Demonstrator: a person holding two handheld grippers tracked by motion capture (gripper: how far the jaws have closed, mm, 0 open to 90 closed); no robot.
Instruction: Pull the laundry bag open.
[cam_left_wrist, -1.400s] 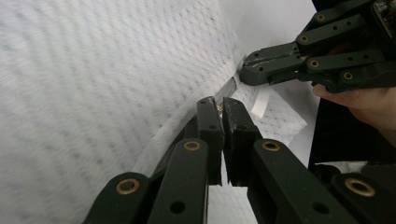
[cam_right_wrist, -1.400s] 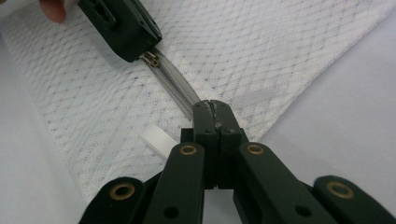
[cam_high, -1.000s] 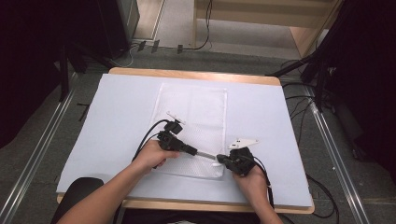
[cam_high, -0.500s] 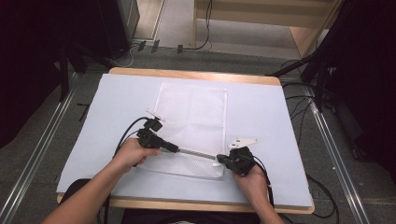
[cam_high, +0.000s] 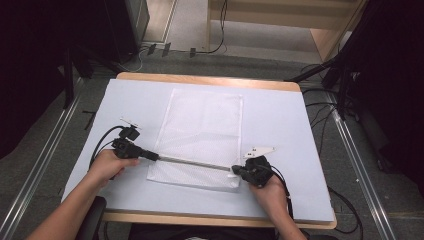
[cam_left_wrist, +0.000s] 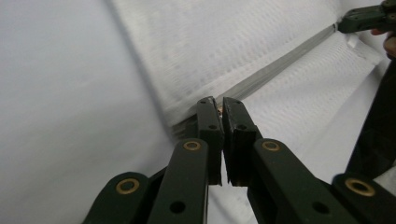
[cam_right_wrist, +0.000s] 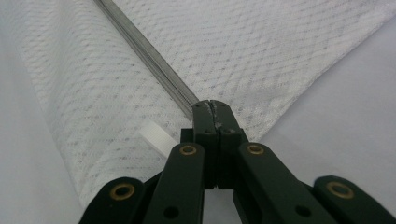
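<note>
Left gripper (cam_high: 152, 156), right gripper (cam_high: 235, 170) clamp mesh bag (cam_high: 205, 131) zipper ends; pull tab hidden.

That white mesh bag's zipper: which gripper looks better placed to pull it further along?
Probably the left gripper: it pinches the zipper at the mesh bag's left edge, while the right gripper clamps the opposite end as an anchor.

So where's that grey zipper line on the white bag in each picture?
High view: zipper crosses the mesh bag near its bottom edge.
Left gripper view: it runs from the middle to upper right.
Right gripper view: top left down to the middle.
Shared landmark: the bag's white mesh.
</note>
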